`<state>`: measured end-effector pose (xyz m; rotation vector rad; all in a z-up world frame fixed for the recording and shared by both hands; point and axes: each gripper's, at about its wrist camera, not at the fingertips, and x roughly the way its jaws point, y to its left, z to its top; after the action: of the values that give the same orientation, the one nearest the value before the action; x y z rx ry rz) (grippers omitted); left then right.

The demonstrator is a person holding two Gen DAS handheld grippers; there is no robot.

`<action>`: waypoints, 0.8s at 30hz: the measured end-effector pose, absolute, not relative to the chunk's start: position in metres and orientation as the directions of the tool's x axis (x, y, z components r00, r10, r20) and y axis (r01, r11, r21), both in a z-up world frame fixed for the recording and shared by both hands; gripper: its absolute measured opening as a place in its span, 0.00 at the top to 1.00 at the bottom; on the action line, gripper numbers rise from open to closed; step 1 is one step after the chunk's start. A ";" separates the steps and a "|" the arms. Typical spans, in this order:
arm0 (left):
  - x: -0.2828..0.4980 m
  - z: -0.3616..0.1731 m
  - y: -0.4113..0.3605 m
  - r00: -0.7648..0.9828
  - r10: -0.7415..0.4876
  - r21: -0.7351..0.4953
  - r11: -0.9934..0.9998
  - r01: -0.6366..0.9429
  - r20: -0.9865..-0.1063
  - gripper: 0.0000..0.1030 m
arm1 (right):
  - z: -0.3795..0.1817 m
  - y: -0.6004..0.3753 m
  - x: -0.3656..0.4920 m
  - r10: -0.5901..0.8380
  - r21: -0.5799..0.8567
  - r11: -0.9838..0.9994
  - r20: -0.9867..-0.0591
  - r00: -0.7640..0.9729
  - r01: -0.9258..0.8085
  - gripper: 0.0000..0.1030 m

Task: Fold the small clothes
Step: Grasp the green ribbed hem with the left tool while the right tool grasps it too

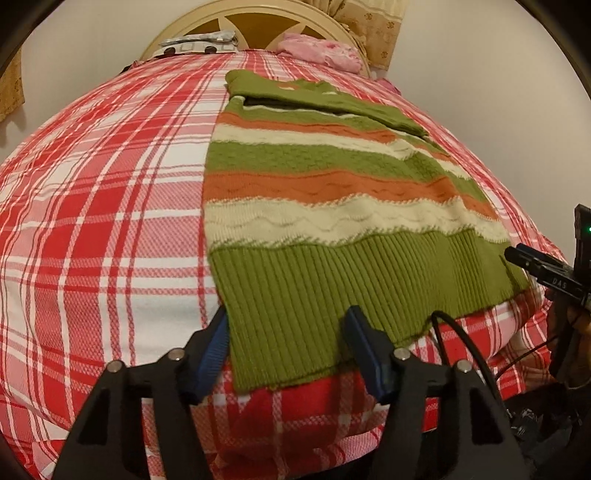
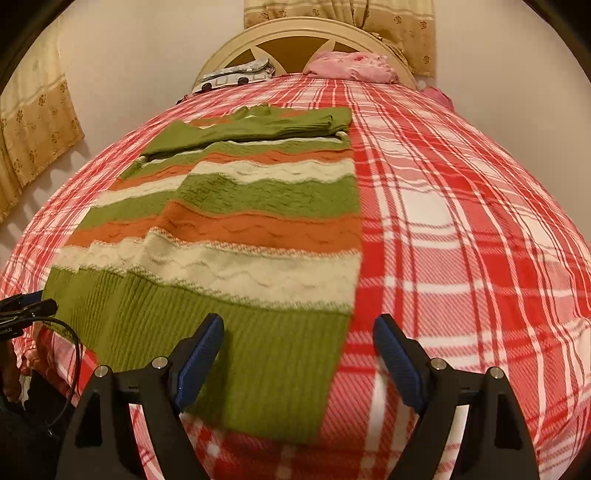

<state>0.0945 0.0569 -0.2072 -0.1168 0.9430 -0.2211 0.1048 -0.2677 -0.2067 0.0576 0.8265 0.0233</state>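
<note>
- A bed covered by a red and white plaid sheet [image 1: 92, 206] is seen spreading ahead of both grippers and to either side of them.
- A striped knitted sweater [image 1: 325, 206] in green, orange and cream is laid flat on the sheet, with its sides folded inward and its ribbed green hem nearest the grippers.
- A cream headboard [image 2: 295, 31] is seen far ahead, beyond the sweater's neck end, with patterned curtains [image 2: 399, 29] behind it.
- A pink cloth [image 2: 351, 66] is heaped at the head of the bed, far ahead.
- The left gripper [image 1: 288, 350] is held over the hem's left corner; its jaws are partly closed and the ribbed hem lies between them, though the blue pads [image 1: 360, 347] are not seen pressing on it.
- The right gripper [image 2: 299, 354] is held wide open over the hem's right corner, one finger above the knit and the other above bare sheet.
</note>
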 end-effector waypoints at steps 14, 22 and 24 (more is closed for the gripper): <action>0.093 -0.205 0.055 0.583 -0.268 -0.205 0.963 0.173 -0.767 0.81 | -0.207 -0.292 0.076 0.020 0.082 0.995 -0.765 0.644 0.065 0.19; 0.094 -0.207 0.055 0.584 -0.264 -0.204 0.964 0.168 -0.768 0.80 | -0.210 -0.271 0.079 0.085 0.106 0.994 -0.770 0.633 -0.006 0.50; 0.094 -0.208 0.055 0.583 -0.266 -0.206 0.964 0.168 -0.767 0.80 | -0.209 -0.267 0.079 0.095 0.106 0.994 -0.772 0.628 -0.019 0.57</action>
<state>0.0941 0.0553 -0.2079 -0.1155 0.9139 -0.2540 0.0790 -0.2668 -0.2093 0.0909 0.8898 0.0652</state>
